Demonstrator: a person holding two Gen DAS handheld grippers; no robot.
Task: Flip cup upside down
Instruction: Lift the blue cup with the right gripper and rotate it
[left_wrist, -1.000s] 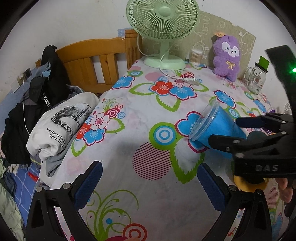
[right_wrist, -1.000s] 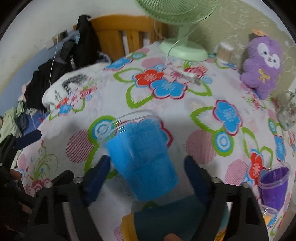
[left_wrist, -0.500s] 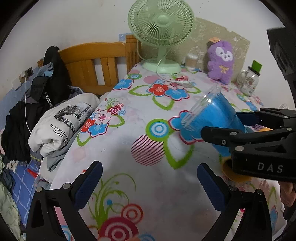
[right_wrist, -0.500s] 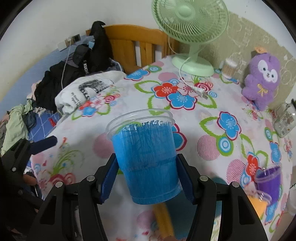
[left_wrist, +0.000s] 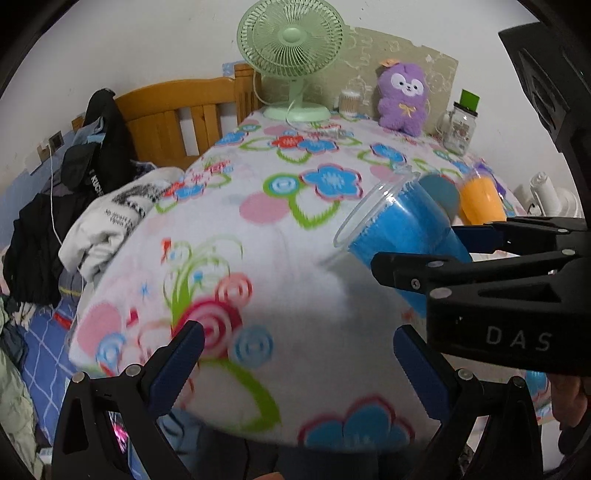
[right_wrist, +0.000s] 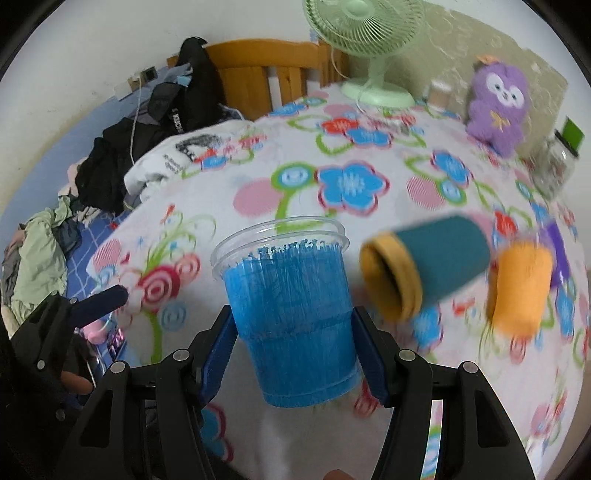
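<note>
Gripping the blue cup (right_wrist: 291, 317) low on its wall, the right claw (right_wrist: 293, 350) is clamped so the clear rim stays free, holding it above the flowered surface (right_wrist: 369, 155), near the front edge. The left claw (left_wrist: 295, 365) hangs apart, empty.

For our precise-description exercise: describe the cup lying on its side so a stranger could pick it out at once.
Start at the flowered tablecloth. Right of the blue cup held in the right tongs lies the teal cup, with an orange cup further right. Only the teal cup has a yellow rim.
</note>
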